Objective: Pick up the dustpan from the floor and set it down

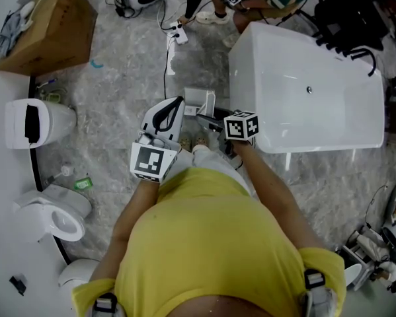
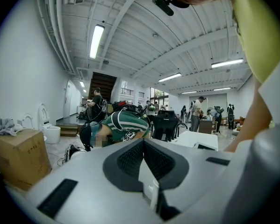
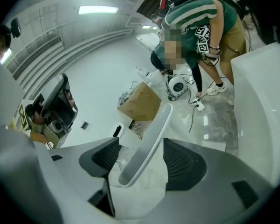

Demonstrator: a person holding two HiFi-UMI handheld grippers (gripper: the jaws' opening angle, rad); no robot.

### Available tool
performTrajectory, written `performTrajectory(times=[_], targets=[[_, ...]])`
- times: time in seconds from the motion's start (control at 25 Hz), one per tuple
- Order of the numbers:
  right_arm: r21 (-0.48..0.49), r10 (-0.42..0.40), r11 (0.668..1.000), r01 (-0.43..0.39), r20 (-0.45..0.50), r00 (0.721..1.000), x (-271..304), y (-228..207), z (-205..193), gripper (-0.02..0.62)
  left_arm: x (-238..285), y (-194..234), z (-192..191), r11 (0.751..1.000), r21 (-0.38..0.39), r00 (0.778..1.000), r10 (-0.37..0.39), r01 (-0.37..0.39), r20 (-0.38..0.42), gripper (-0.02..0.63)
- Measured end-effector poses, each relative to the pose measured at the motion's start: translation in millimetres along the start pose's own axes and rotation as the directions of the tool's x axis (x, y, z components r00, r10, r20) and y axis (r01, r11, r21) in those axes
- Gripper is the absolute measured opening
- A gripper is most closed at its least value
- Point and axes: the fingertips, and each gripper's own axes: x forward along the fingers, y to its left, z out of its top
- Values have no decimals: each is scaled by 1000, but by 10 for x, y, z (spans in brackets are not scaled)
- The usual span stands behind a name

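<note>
Yellow shirt [image 1: 211, 243] fills the bottom of the head view and covers the person's legs and most of the floor [image 1: 118, 98] underfoot. Both forearms reach toward the left end of the white bathtub [image 1: 310, 91].

Right tongs [image 3: 140, 146] are released: their dark pads stand wide apart with the dustpan's pale handle [image 3: 154, 129] slanting up between them, a gap showing on either side. Below the handle the white pan of the dustpan [image 3: 140, 190] spreads out, its near part cut off behind the tongs' own body. From the head view only a pale corner of the dustpan and its upright handle show, on the floor just beside the bathtub's left end; the marker cube [image 1: 241, 125] and the right forearm cover the rest, so its full outline cannot be made out.

Left tongs [image 2: 143, 146] are clenched, tips together with nothing between them, held level just left of the dustpan.

Beyond the bathtub a second person [image 3: 200, 17] bends over, cut off at the head view's top edge. Well left of the bathtub stand a cardboard box [image 1: 45, 28] and a toilet [image 1: 52, 216].
</note>
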Motion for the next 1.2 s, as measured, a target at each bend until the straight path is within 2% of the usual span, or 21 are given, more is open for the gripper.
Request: performTrajectory(times=[0.04, 0.12, 0.2, 0.28, 0.4, 0.56, 0.68, 0.8, 0.92, 1.0, 1.12, 1.2], targets=[[10, -34, 999, 34, -2, 999, -48, -18, 0, 323, 1, 2, -2, 1000, 3, 1000, 0, 0, 0, 0], [14, -116, 993, 116, 20, 993, -192, -69, 47, 345, 14, 1, 6, 1000, 5, 1000, -2, 2, 2, 0], [-24, -200, 979, 202, 84, 976, -384, -62, 185, 339, 26, -6, 11, 1000, 4, 1000, -6, 6, 5, 0], [-92, -256, 957, 274, 172, 951, -571, 44, 385, 283, 28, -9, 19, 1000, 4, 1000, -8, 8, 10, 0], [-211, -293, 906, 367, 314, 903, -823, 308, 732, 171, 35, -15, 52, 1000, 9, 1000, -11, 11, 17, 0], [-321, -279, 828, 460, 475, 835, -1107, 704, 1162, 91, 67, -12, 145, 1000, 20, 1000, -4, 3, 26, 0], [-366, -247, 777, 511, 571, 783, -1300, 982, 1397, 26, 80, -6, 260, 999, 39, 999, 0, -2, 53, 0], [-381, -221, 732, 564, 650, 727, -1489, 1207, 1571, 12, 73, 9, 404, 999, 53, 997, 5, -10, 81, 0], [-411, -193, 650, 639, 724, 662, -1676, 1407, 1706, 11, 64, 24, 588, 998, 51, 994, 15, -21, 113, 0], [-409, -171, 610, 679, 768, 617, -1808, 1542, 1779, 11, 37, 40, 744, 998, 56, 990, 28, -36, 135, 0], [-382, -149, 582, 718, 818, 556, -2009, 1718, 1866, 11, -16, 71, 971, 995, 64, 984, 58, -70, 166, 0], [-366, -138, 573, 734, 839, 526, -2106, 1803, 1901, 11, -61, 105, 1081, 993, 70, 981, 85, -98, 175, 0]])
